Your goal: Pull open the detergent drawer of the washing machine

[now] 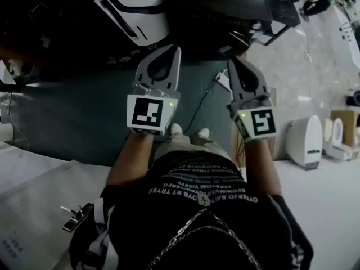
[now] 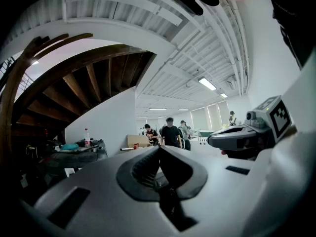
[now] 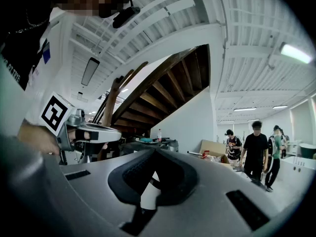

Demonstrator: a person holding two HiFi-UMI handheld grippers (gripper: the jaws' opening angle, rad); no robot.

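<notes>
Detergent drawer: no view shows it, so I cannot say where it is.
White box: upper left of the head view, with a dark slot; I cannot tell if it is the washing machine.
How it may handle: likely light, stiff plastic that slides straight out. Hook the front lip and pull gently.
Left gripper: upper middle, jaws together, nothing in them.
Right gripper: just to the right, jaws together, empty.
Dark mat: below both.

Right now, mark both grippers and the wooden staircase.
left gripper [image 1: 175, 50], head view, tip of its shut jaws.
right gripper [image 1: 232, 62], head view, tip of its shut jaws.
wooden staircase [image 3: 170, 83], right gripper view, underside of the treads.
</notes>
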